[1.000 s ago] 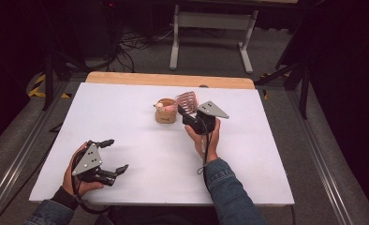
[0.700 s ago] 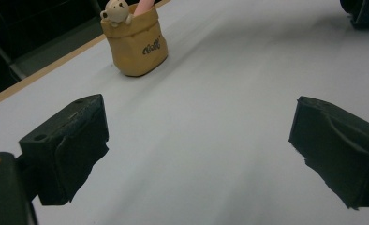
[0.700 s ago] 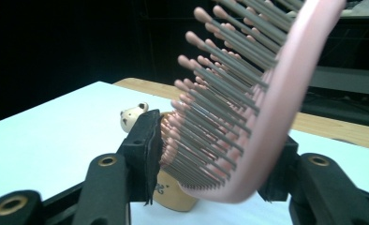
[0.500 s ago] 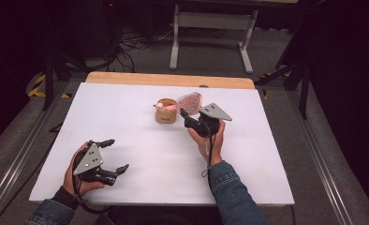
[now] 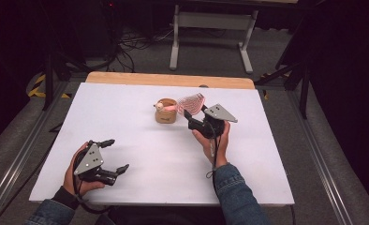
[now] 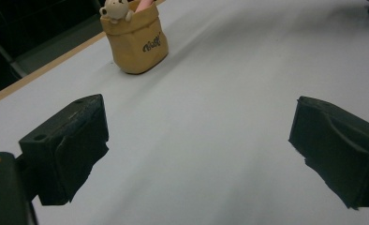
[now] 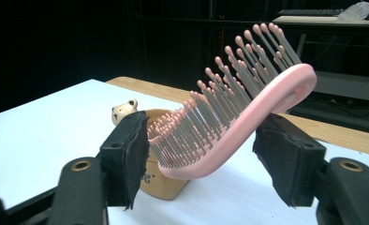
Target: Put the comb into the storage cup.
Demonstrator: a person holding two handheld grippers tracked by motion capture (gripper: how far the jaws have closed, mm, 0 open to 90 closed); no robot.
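Work in hand: a pink hairbrush set handle-down into a small tan bag-shaped holder near the far middle of the white table.
Hairbrush: it stood tilted in the holder, bristled head up and leaning toward the right gripper, its handle inside the holder's mouth.
Holder: upright on the table, with a little bear figure at its rim.
Right gripper: just beside the holder, its fingers either side of the brush head. They had just been opening; in the right gripper view a gap showed at the back of the brush, while the other finger sat close to the bristle tips, so the hold looked released.
Left gripper: resting low at the near left of the table, well apart from the holder, fingers wide apart and holding nothing.
Done: the brush appeared to be placed and let go.
Left: judging by this, only drawing the right gripper back clear of the bristles without tipping the holder.
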